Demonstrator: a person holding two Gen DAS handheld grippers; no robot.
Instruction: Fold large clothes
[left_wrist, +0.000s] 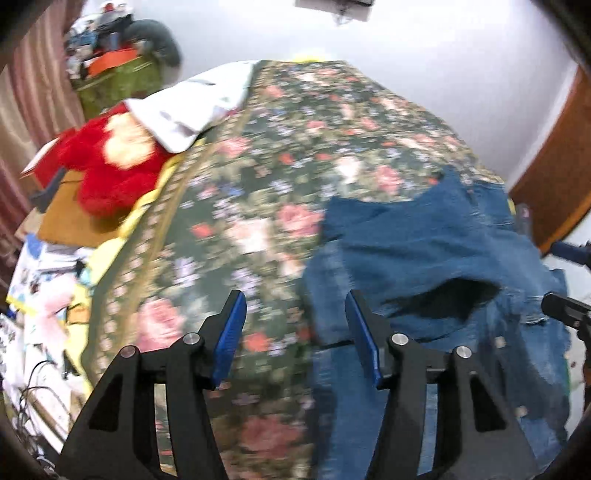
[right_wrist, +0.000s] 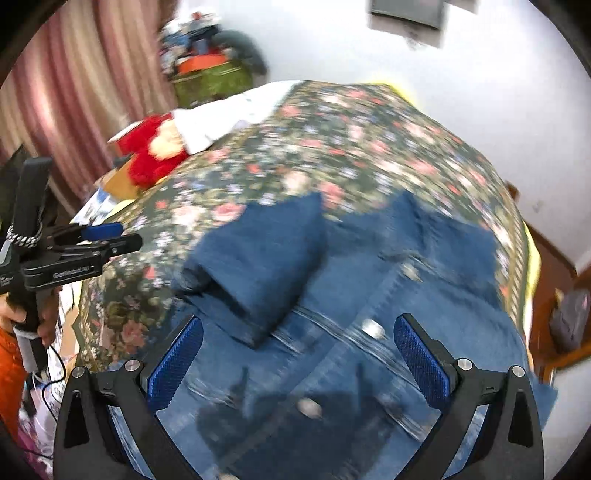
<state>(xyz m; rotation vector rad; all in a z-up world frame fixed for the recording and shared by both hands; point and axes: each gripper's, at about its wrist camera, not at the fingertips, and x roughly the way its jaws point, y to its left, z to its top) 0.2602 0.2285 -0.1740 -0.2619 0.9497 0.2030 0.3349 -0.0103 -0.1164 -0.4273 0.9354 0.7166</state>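
A blue denim jacket (left_wrist: 424, 258) lies on the floral bedspread (left_wrist: 266, 155), with one sleeve folded across its body (right_wrist: 258, 258). Metal buttons show on its front (right_wrist: 373, 326). My left gripper (left_wrist: 295, 332) is open and empty, above the jacket's left edge and the bedspread. My right gripper (right_wrist: 299, 350) is open and empty, hovering over the jacket's front. The left gripper also shows at the left of the right wrist view (right_wrist: 107, 236), held by a hand. Part of the right gripper shows at the right edge of the left wrist view (left_wrist: 565, 306).
A red plush toy (left_wrist: 110, 162) and white cloth (left_wrist: 192, 107) lie at the bed's far left. Clutter and cables sit on the floor at left (left_wrist: 44, 314). A pink curtain (right_wrist: 74, 92), a piled green box (right_wrist: 210, 77) and a wooden door (left_wrist: 550, 184) surround the bed.
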